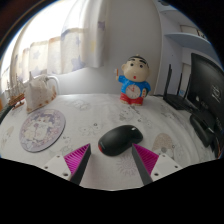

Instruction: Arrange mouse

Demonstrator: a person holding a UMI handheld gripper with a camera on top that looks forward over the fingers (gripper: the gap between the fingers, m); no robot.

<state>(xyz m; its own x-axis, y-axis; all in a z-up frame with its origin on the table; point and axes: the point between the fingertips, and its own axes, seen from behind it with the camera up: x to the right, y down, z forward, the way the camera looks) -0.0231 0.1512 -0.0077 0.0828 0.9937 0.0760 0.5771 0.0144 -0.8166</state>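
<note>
My tongs (pixel 110 160) stood wide, their pink pads (pixel 75 157) apart and gripping nothing. The small black plastic computer mouse (pixel 120 139) lay on the pale patterned table (pixel 95 108) just ahead of the tips, in line with the gap between them. From the mouse, a round patterned mouse mat (pixel 42 129) sat off to the left and a cartoon boy figurine on a blue base (pixel 133 81) stood well beyond it. I judged the mouse light, rigid and smooth-shelled, apt to slip on its domed top, so I meant to pinch it across its flatter side walls, near the middle.
</note>
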